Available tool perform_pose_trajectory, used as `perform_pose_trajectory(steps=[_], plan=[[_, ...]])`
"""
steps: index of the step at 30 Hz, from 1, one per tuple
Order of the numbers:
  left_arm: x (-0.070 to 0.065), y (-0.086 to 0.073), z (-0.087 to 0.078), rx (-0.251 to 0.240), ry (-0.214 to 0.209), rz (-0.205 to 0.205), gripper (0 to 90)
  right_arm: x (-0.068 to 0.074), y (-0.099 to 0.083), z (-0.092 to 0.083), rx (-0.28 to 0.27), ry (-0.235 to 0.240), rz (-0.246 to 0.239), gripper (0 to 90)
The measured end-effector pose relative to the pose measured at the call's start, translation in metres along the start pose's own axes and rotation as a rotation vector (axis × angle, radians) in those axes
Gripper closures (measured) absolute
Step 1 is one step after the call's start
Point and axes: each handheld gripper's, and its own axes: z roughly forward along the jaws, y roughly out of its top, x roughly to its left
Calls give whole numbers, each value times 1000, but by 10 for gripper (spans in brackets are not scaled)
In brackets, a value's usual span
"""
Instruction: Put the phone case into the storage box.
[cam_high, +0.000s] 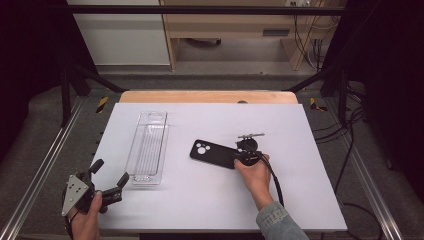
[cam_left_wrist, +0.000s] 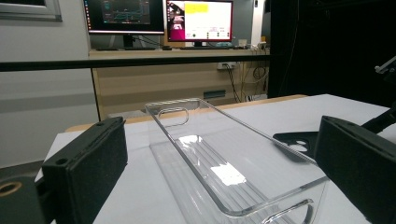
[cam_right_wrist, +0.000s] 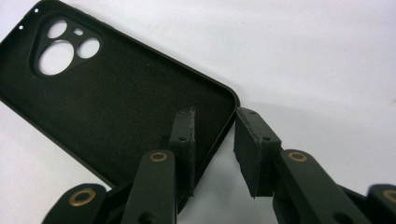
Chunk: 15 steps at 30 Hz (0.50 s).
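**Inspector:** Start at the working tool. State of the right gripper (cam_right_wrist: 214, 140)?

**Assessor:** Jaws part-closed, straddling the short end wall of the black phone case (cam_right_wrist: 116, 98). One pad (cam_right_wrist: 183, 140) sits inside the case over its lining, the other outside the wall. A gap shows between the outer pad and the wall, so I judge the pads are not pressing yet: nothing gripped.

**Inspector:** Where does the case lie from that gripper?

**Assessor:** In the high view the case (cam_high: 215, 153) lies flat on the white table (cam_high: 280, 200), open side up, running away from the right gripper (cam_high: 246, 156) towards the clear tray (cam_high: 148, 148). Its long axis points roughly at the tray, and the camera cut-out is at the tray end. The gripper is at the end farthest from the tray.

**Inspector:** And the other hand?

**Assessor:** The left gripper (cam_high: 109, 174) stands open near the tray's near end, holding nothing. From its own camera the tray (cam_left_wrist: 224, 163) lies between the jaws, untouched. The right hand is plainly the nearer to the case, and any lift would turn on that one end wall.

**Inspector:** What is unclear?

**Assessor:** The case's near corner is hidden behind the right gripper's jaws, so contact on the inner side cannot be confirmed. The right hand (cam_high: 256, 175) covers most of the gripper in the high view. The tray's far rim washes out against the table.
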Motion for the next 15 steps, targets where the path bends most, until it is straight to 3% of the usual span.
perform_pose_trajectory(steps=[8, 15], plan=[[0, 0, 0, 0, -1, 0, 20, 1, 1, 0, 8, -9, 20, 699], [0, 0, 1, 1, -3, 0, 20, 0, 3, 0, 19, -15, 53, 759]])
